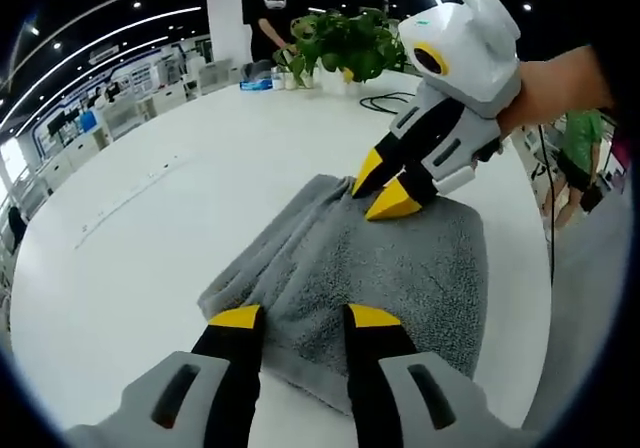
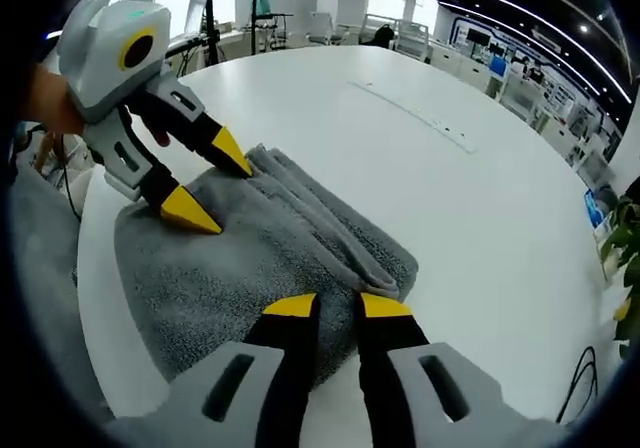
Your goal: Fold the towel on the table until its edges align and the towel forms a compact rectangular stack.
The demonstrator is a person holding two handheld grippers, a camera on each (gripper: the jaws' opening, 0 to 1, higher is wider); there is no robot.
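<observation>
A grey towel [image 1: 370, 268] lies folded on the white table [image 1: 180, 198], with layered folds bunched along one long side [image 2: 330, 233]. In the left gripper view my left gripper [image 1: 305, 318] is open, its yellow tips over one short edge of the towel. My right gripper [image 1: 382, 193] comes in from the upper right, its tips slightly apart and touching the opposite end. In the right gripper view my right gripper [image 2: 338, 306] stands open over its end of the towel [image 2: 220, 268]. Across from it, the left gripper [image 2: 212, 183] rests open on the far end.
A potted plant [image 1: 345, 40], small bottles [image 1: 285, 78] and a black cable [image 1: 385, 100] sit at the table's far side, where a person [image 1: 270, 13] stands. The table edge [image 1: 530, 298] runs close beside the towel. Wide bare tabletop [image 2: 440, 188] lies on the other side.
</observation>
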